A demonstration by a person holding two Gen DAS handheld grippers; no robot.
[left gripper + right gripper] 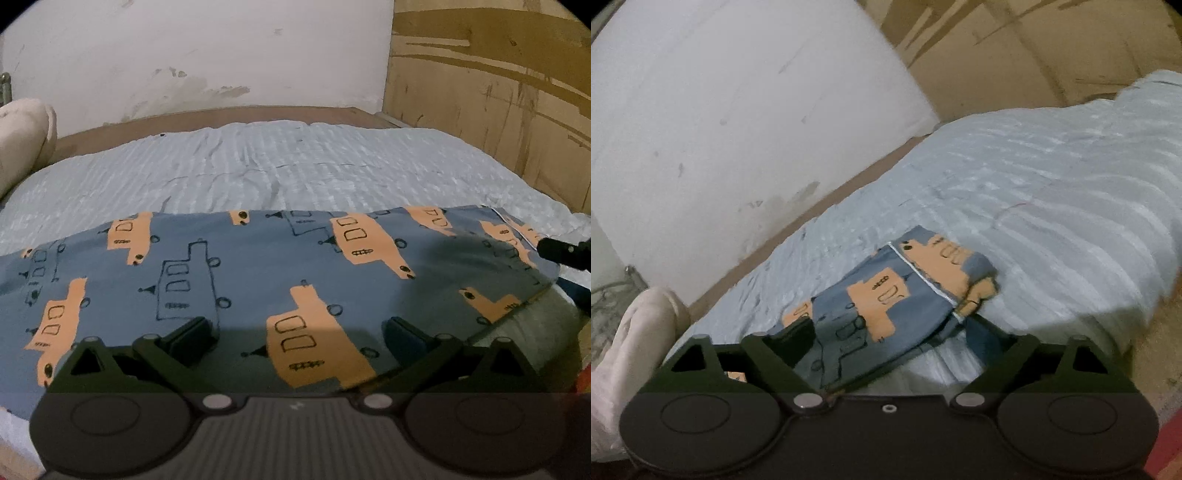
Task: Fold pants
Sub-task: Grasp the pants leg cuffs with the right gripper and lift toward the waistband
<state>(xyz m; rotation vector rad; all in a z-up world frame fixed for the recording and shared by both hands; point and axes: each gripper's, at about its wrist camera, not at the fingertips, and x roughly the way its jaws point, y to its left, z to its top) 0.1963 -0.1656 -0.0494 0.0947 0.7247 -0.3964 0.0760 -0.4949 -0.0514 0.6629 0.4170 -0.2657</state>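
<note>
Currently both tools gape: left tool above pants, right tool seemingly gripping nothing, on bed.

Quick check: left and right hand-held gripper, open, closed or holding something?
Left hand-held gripper: open, jaws wide over the pants, gripping nothing.
Right hand-held gripper: open, jaws wide with the pants' end between them, not clamped.

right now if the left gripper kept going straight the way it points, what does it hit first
Most likely the printed pants: the open left gripper tilts down over them, nothing in between. Exact depth is unclear.
</note>
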